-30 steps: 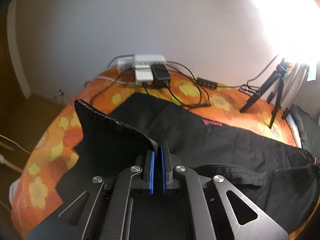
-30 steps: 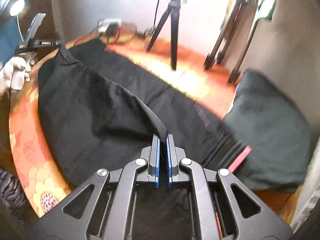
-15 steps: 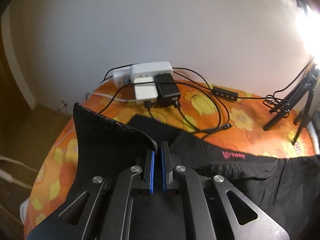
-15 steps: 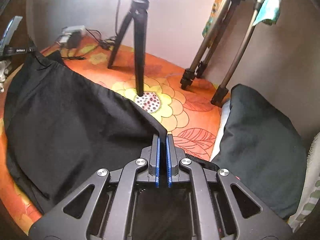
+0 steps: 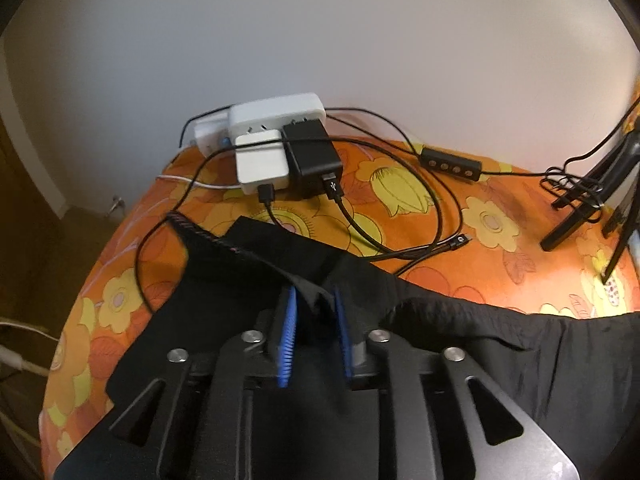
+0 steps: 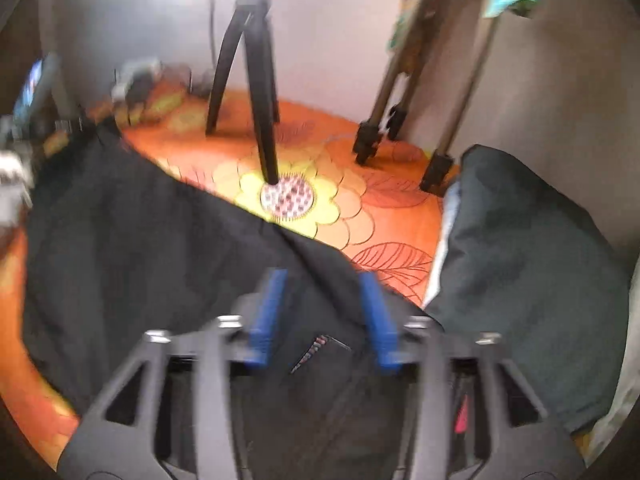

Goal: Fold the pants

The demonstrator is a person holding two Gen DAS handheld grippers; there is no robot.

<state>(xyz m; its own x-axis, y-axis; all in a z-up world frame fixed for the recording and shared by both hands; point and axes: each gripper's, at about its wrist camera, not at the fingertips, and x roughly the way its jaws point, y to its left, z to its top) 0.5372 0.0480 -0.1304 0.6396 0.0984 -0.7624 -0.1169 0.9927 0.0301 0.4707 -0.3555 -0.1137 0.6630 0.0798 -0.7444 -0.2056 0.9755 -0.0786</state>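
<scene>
The black pants [image 5: 248,280] lie folded over on the orange flowered bedspread [image 5: 492,232]. In the left wrist view my left gripper [image 5: 314,300] is open, its blue pads apart, with the waistband edge lying loose between them. In the right wrist view the pants [image 6: 132,232] spread to the left. My right gripper [image 6: 322,280] is open too, blue pads wide apart over the pants' edge. The view is blurred by motion.
A white power strip with chargers [image 5: 280,148] and black cables [image 5: 400,208] lie at the bed's far edge. Tripod legs [image 6: 260,92] stand on the bed. A dark green pillow [image 6: 528,264] lies at the right. The wall is close behind.
Both grippers carried the pants' edge forward across the bed, then opened. The fabric has dropped out of both grips onto the layer below.
</scene>
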